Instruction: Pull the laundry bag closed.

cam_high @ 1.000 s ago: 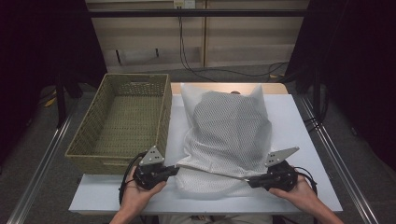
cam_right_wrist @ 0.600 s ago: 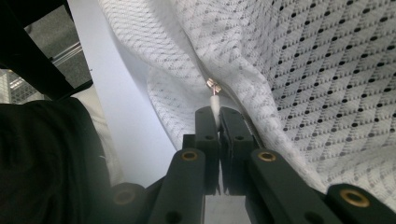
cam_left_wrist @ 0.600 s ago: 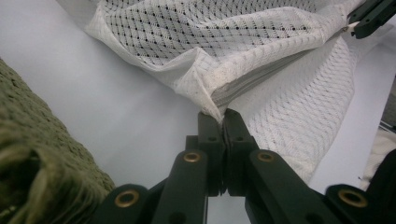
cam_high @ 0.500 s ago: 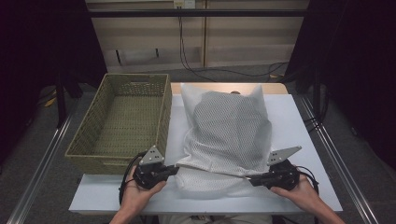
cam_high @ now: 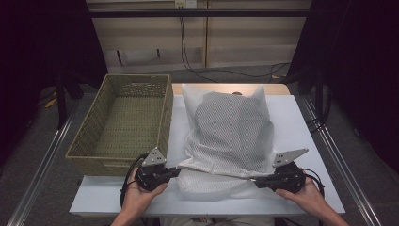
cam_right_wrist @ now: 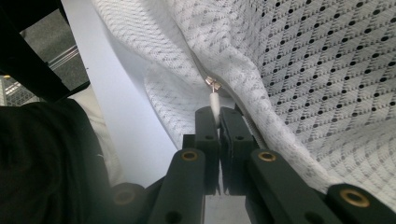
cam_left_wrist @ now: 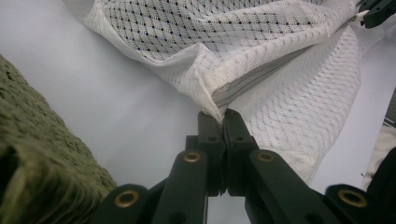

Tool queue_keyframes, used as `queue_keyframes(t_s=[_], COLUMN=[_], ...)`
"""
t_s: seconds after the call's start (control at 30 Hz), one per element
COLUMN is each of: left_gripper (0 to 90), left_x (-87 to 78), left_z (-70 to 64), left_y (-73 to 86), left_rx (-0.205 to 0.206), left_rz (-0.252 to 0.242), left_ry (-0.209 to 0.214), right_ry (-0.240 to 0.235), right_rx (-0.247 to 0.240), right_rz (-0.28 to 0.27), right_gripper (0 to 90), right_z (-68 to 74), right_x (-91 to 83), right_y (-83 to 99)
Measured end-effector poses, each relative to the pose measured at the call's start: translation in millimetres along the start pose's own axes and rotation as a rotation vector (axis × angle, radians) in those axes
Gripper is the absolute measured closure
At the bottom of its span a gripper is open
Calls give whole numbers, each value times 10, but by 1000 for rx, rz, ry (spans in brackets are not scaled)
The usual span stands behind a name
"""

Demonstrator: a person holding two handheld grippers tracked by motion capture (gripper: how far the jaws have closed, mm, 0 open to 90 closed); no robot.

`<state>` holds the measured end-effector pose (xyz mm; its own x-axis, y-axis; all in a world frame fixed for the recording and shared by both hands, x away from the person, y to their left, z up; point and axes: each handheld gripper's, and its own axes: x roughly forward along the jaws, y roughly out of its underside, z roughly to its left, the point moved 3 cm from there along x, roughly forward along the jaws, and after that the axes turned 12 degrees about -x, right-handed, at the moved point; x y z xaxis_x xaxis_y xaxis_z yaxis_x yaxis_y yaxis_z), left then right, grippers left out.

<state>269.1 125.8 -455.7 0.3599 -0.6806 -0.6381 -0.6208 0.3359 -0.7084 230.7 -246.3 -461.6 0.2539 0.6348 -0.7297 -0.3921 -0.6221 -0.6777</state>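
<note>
Two grippers at work on near edge of mesh bag [cam_high: 230, 136], which lies mid-table beside wicker basket [cam_high: 123, 117]. Left gripper [cam_left_wrist: 223, 116] pinching bag's corner at zipper end. Right gripper [cam_right_wrist: 215, 112] pinching white zipper pull [cam_right_wrist: 214, 99] at opposite end. Zipper line stretched taut between them. Judgement: zipper run looks finished or nearly; bag not yet in basket. Table [cam_high: 301, 122] white.

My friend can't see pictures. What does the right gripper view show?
The right gripper has its two black jaws shut on the white zipper pull of a white mesh bag. The bag lies on a white table.
</note>
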Motion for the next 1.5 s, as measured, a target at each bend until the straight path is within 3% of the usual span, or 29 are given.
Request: queue_keyframes(t_s=[0.13,0.2,0.27,0.33,0.43,0.47,0.6,0.7,0.87,1.13,1.3,1.37,1.5], left_gripper=[885,886,886,887,887,886,885,884,883,881,881,881,883], left_x=[4,-30,-69,-42,-26,-36,-22,-30,-34,-29,-32,-32,-44], left_z=[-1,79,155,141,133,127,123,123,104,111,110,107,113], left_y=[11,11,9,6,4,-9,13,8,10,10,11,12,19], left_rx=[3,-15,-80,-50,-48,-51,-50,-55,-49,-49,-47,-45,-37], left_rz=[13,6,-24,6,-3,-11,-6,-13,-20,-16,-17,-15,-6], left_ry=[-25,-62,1,-18,-13,-9,3,6,13,8,10,12,-22], right_ry=[1,49,35,29,34,27,-15,-19,-43,-68,-99,-111,-128], right_rx=[19,17,68,94,70,44,22,34,6,-25,-40,-30,-24], right_rz=[6,37,3,-40,-32,-19,-5,4,7,33,31,35,28], right_gripper=[871,900,900,900,900,900,893,811,716,681,722,833,871], right_z=[-4,-24,-98,-117,-72,-64,-39,-44,-13,-12,-2,6,32], right_x=[-5,-19,-89,-158,-127,-85,68,121,205,420,510,529,528], right_y=[14,51,159,174,135,128,91,62,37,-19,-76,-86,-92])
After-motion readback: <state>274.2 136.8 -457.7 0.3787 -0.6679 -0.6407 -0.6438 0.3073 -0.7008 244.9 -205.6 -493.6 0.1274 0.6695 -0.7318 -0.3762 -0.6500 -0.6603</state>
